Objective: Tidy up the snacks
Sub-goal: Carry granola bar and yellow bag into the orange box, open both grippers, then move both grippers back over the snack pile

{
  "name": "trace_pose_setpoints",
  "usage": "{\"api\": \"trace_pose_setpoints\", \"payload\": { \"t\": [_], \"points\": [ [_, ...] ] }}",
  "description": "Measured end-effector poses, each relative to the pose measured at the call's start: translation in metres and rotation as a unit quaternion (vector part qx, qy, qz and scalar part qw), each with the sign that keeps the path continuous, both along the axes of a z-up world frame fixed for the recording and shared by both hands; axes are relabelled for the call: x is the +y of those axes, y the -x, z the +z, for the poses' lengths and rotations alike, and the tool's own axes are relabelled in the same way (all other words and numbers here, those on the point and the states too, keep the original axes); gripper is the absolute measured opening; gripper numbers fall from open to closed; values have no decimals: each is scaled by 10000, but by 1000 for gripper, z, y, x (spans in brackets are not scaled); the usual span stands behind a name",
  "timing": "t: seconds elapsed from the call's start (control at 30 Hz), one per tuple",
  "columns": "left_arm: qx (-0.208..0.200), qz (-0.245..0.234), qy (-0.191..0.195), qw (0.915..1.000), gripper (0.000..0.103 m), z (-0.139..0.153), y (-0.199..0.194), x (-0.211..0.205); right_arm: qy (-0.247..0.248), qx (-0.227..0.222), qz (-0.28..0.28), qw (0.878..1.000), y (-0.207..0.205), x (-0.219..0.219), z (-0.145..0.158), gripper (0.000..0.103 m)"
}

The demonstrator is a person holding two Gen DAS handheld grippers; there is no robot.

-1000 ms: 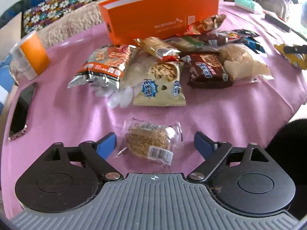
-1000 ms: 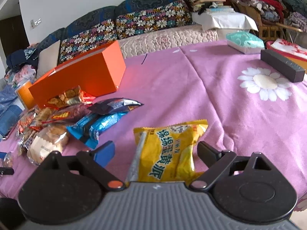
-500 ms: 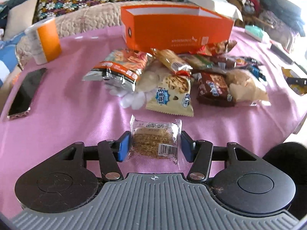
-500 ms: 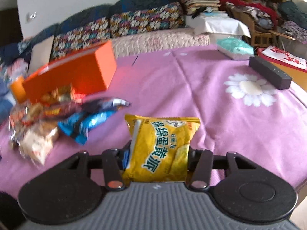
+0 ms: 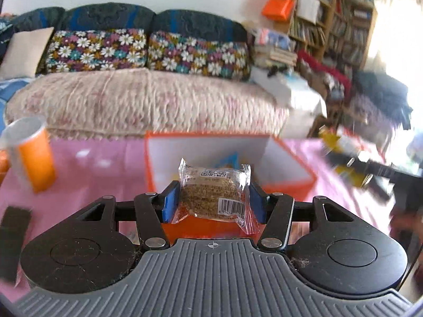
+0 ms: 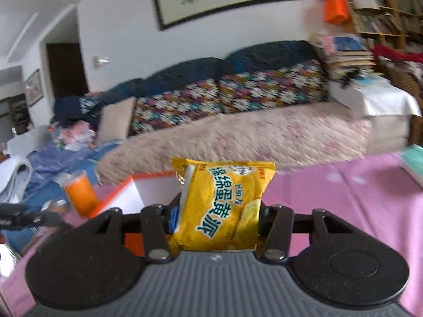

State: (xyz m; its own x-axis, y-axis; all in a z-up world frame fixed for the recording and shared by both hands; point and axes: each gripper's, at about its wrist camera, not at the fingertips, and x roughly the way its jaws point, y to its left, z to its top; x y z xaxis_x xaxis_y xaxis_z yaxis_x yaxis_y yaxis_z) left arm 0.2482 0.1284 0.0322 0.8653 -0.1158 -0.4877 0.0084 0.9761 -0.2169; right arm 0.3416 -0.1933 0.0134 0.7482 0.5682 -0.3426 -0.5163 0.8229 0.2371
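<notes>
My left gripper [image 5: 212,200] is shut on a clear-wrapped brown oat cake [image 5: 211,192] and holds it in the air just in front of the open orange box [image 5: 288,174] with a white inside. My right gripper [image 6: 215,216] is shut on a yellow egg-pie packet [image 6: 224,206] and holds it up beside the same orange box [image 6: 124,192], which lies to its left. The right gripper with its yellow packet also shows blurred at the right of the left wrist view [image 5: 364,169]. The other snacks are out of view.
An orange-and-white cup [image 5: 29,153] stands left of the box on the pink tablecloth [image 5: 87,174]; it also shows in the right wrist view [image 6: 79,192]. A dark phone [image 5: 13,232] lies at the far left. A sofa [image 5: 148,100] stands behind the table. A teal tissue pack [image 6: 415,161] sits at the right edge.
Both grippers closed on their snacks, lifted them off the table and carried them toward the orange box. The snack pile has dropped out of view.
</notes>
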Motion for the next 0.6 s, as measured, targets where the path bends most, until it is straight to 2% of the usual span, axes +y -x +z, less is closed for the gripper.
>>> {"api": "trace_pose_setpoints", "payload": {
  "t": [0.1,0.2,0.27,0.33,0.4,0.43,0.47,0.53,0.6],
  "points": [
    [48,193,-28,9998,15,0,-48,-5,-55,-12,133,9999,-26,31,-7,53],
    [239,358,-191,9989,18,-14,-88,-10,-128,113,161,9997,-51,57,-24,54],
    [381,434,-288,9979,25,-28,-111,-10,-275,260,206,9991,-63,68,-38,60],
    [515,609,-377,9961,27,-41,-122,-9,-298,470,241,9982,-74,77,-51,71],
    [620,715,-263,9952,28,-45,-121,-4,-434,567,245,9971,-74,73,-56,71],
    [536,651,-99,9964,31,-44,-112,-1,-563,560,283,9964,-72,68,-53,73],
    [430,583,37,9974,34,-41,-101,0,-669,505,275,9961,-68,62,-47,76],
    [192,539,177,9982,51,-33,-71,-1,-677,227,125,9974,-54,49,-32,96],
    [-24,470,198,9987,54,-28,-32,-5,-618,-15,29,9981,-38,35,-22,94]
  ]
}}
